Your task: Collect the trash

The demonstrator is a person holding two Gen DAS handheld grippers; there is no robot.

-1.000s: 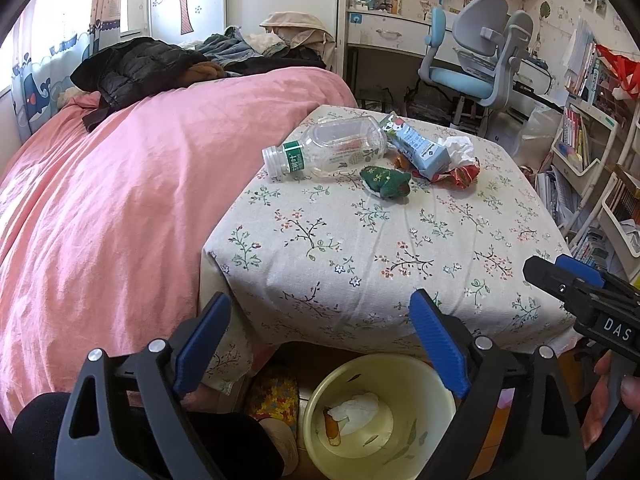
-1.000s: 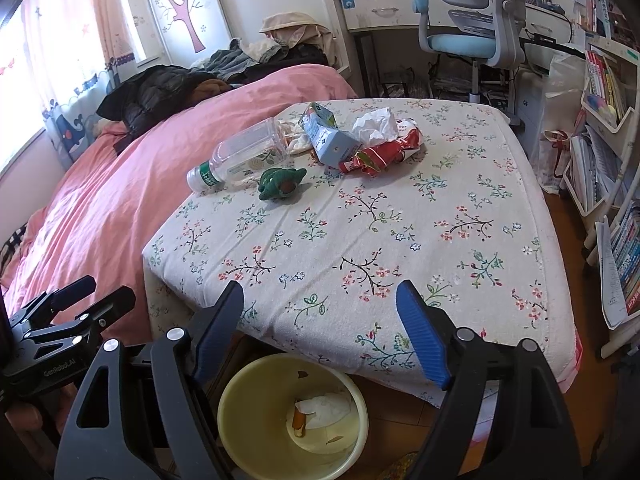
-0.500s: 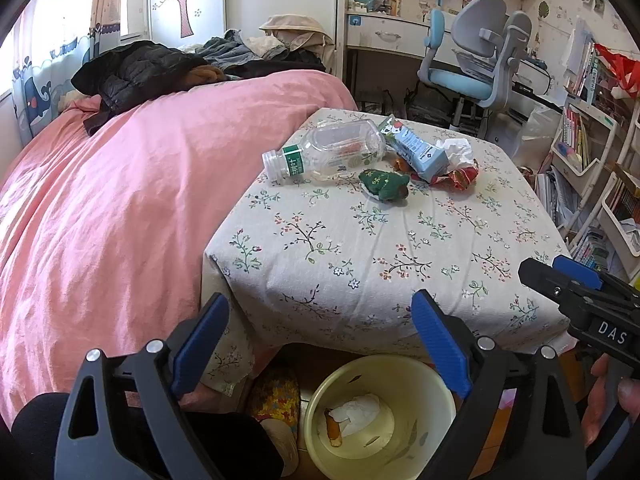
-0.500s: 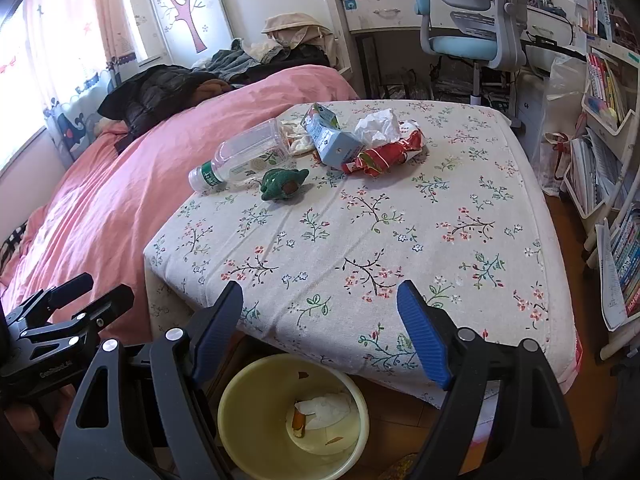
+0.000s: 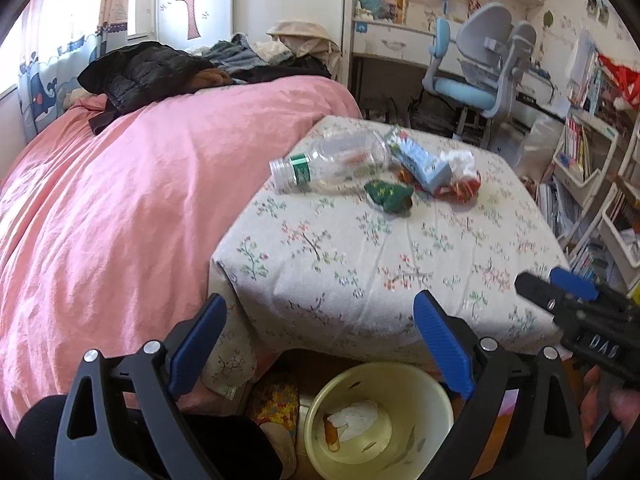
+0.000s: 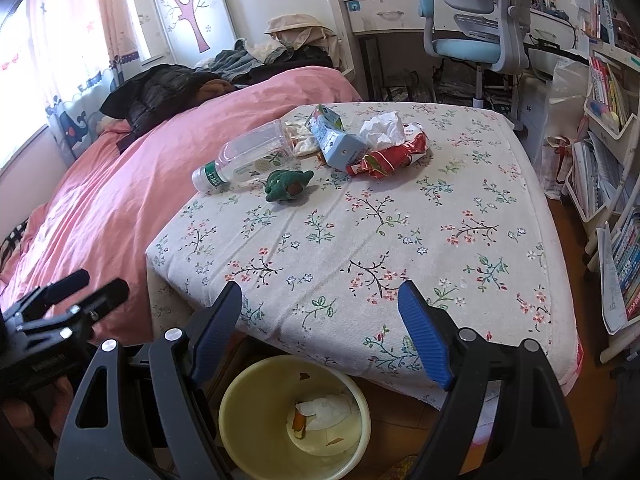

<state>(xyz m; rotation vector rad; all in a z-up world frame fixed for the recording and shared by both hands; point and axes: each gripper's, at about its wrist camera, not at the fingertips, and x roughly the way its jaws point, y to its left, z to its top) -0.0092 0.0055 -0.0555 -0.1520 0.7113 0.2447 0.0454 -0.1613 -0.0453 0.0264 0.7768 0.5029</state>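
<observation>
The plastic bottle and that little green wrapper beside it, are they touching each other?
Apart. In the right wrist view a strip of flowered cloth shows between the plastic bottle and the green wrapper; the left wrist view shows the same gap.

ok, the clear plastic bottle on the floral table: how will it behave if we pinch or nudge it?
The clear bottle lies on its side, so a nudge across its length would probably roll it. It looks empty, so likely light and easy to skid. Its thin clear wall may buckle under a hard pinch. The neck near the green label looks stiffer.
</observation>
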